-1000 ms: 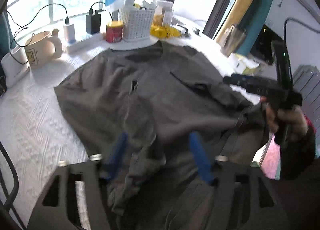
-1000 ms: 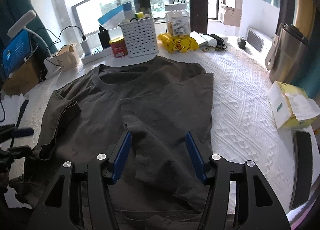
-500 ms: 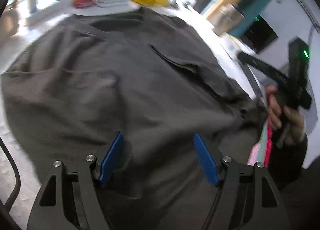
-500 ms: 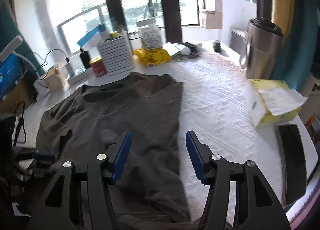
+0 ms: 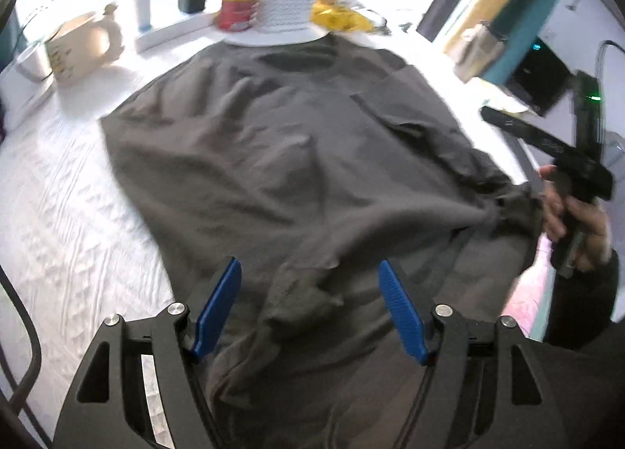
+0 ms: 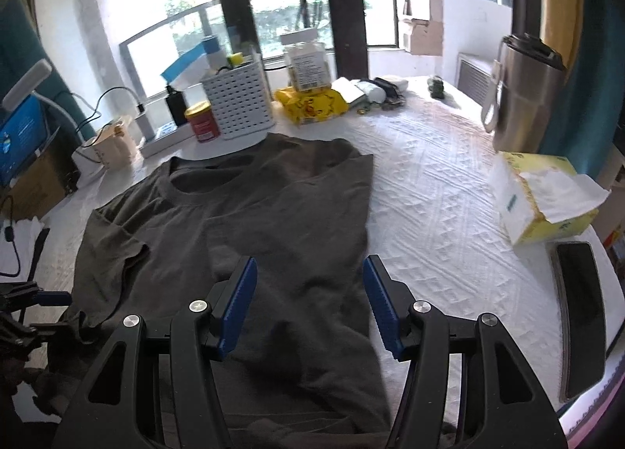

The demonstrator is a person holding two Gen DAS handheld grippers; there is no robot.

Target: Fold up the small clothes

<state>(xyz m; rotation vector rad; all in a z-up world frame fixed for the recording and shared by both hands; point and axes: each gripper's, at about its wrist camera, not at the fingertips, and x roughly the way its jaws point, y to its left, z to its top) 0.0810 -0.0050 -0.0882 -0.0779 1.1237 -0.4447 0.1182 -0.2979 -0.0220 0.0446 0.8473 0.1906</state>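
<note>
A dark grey T-shirt point(image 5: 297, 160) lies spread on the white table cover point(image 5: 66, 214), collar toward the far end. One side is folded inward, with a straight edge point(image 6: 367, 207) in the right wrist view. My left gripper point(image 5: 308, 265) hangs open just above the wrinkled hem, nothing between its blue pads point(image 5: 218, 304). My right gripper point(image 6: 309, 261) is open over the folded lower part of the shirt, with no cloth pinched. In the left wrist view a hand point(image 5: 574, 214) holds that gripper's black body beside a bunched shirt corner point(image 5: 511, 207).
At the far end stand a white perforated basket point(image 6: 238, 101), a red can point(image 6: 202, 121), a yellow packet point(image 6: 312, 103) and a cream mug point(image 5: 82, 47). A steel tumbler point(image 6: 523, 93), a tissue box point(image 6: 543, 199) and a black phone point(image 6: 582, 324) sit on the right.
The left gripper dipped close over the shirt and drew back. The cloth bunched between its fingers a second ago now lies flatter. The right view pulled back and tilted slightly.
</note>
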